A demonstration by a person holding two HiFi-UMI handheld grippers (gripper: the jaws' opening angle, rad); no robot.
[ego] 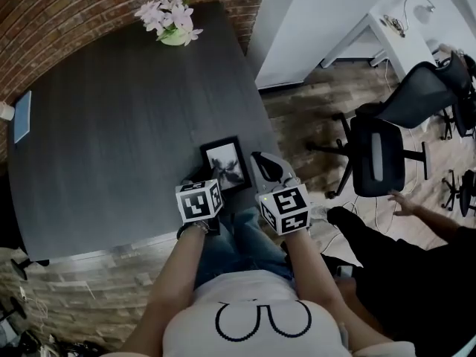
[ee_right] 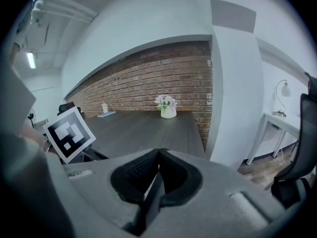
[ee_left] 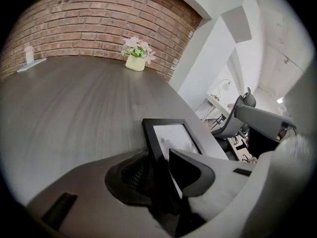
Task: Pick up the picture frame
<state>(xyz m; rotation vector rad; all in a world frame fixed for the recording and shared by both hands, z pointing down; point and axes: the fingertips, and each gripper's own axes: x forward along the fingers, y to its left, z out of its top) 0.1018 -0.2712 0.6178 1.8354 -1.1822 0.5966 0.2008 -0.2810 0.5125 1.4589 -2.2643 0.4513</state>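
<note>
Picture frame point(ego: 225, 163) at worktop point(ego: 111, 125) near right edge; left hand-held gripper point(ee_left: 160, 161) clamps its near edge, right hand-held gripper point(ee_right: 158, 155) is closed and empty. Grasp step; next, lift level.

An office: mesh swivel chairs point(ego: 378, 155), white desk point(ego: 405, 50) with lamp point(ego: 421, 7).

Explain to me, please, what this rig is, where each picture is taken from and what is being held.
No robot here: a person holds a two-jaw gripper in each hand. One picture comes from a camera on the head, looking down; the other two from cameras on the grippers. A dark table bears a picture frame near its edge and potted flowers at the far end. The left gripper appears to pinch the frame's near edge; the right gripper is shut and empty.
</note>
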